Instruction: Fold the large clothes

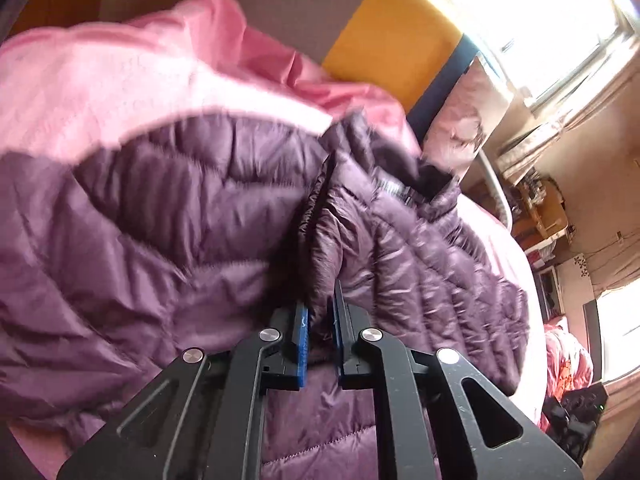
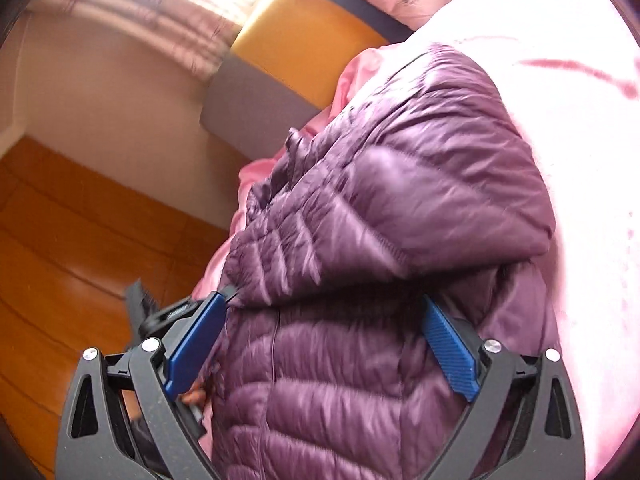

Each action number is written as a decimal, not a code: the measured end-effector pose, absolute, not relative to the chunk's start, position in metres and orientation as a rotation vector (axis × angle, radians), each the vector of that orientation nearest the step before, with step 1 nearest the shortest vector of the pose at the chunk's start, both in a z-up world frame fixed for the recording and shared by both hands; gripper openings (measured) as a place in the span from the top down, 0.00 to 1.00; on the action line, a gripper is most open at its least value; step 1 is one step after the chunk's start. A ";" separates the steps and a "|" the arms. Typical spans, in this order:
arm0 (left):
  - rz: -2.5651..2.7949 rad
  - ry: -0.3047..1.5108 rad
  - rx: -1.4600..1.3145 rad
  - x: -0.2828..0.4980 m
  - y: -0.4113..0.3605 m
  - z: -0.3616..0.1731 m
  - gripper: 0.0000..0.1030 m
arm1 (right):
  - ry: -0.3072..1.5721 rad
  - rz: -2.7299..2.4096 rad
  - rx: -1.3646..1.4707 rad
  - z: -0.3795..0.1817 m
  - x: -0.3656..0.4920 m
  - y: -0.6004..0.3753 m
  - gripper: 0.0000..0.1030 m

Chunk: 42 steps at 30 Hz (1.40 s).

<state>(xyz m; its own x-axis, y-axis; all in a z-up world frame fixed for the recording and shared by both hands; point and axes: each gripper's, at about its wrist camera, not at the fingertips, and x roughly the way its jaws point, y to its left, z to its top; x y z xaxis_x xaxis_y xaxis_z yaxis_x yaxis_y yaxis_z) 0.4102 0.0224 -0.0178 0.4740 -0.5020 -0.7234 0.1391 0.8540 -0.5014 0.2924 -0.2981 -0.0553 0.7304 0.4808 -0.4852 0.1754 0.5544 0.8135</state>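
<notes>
On the bed, over pink bedding, lies the purple quilted down jacket, crumpled and partly folded onto itself. Left hand-held gripper: jaws nearly together, blue pads pinching a ridge of jacket fabric near the front opening. Right hand-held gripper: jaws spread wide, straddling the jacket's body, pads apart and not pressing on the cloth. Yellow and grey headboard behind; wooden floor beside the bed.

surface: bed, pink cover | on it: 1 purple quilted jacket, possibly partly folded
</notes>
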 end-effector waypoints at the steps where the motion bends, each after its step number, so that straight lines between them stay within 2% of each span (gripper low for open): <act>1: -0.404 0.984 -0.411 0.407 0.028 -0.011 0.92 | 0.751 0.195 0.998 -0.056 0.295 -0.301 0.06; 6: -0.350 0.914 -0.386 0.383 0.061 0.007 0.92 | 0.662 0.091 1.053 -0.055 0.299 -0.331 0.06; 9: -0.352 1.003 -0.337 0.378 0.063 -0.017 0.92 | 0.659 0.027 1.123 -0.069 0.298 -0.349 0.06; 11: -0.341 1.065 -0.323 0.376 0.060 -0.040 0.91 | 0.687 0.006 1.139 -0.076 0.293 -0.357 0.13; 12: -0.336 1.058 -0.336 0.373 0.061 -0.045 0.91 | 0.700 0.003 1.128 -0.074 0.289 -0.357 0.13; 14: -0.330 1.043 -0.339 0.373 0.058 -0.046 0.91 | 0.741 -0.035 1.055 -0.066 0.277 -0.357 0.08; 19: -0.331 1.011 -0.269 0.368 0.047 -0.038 0.91 | 0.775 -0.058 0.824 -0.028 0.264 -0.348 0.08; 25: -0.322 0.973 -0.226 0.359 0.046 -0.037 0.91 | 0.787 -0.061 0.474 0.006 0.327 -0.298 0.08; 33: -0.297 0.984 -0.201 0.355 0.047 -0.052 0.91 | 0.983 -0.192 0.300 -0.071 0.383 -0.293 0.08; 39: -0.271 0.981 -0.199 0.355 0.046 -0.051 0.89 | 0.959 -0.219 0.245 -0.084 0.380 -0.286 0.05; 42: -0.209 0.899 -0.163 0.343 0.047 -0.026 0.79 | 0.958 -0.214 0.247 -0.085 0.382 -0.286 0.03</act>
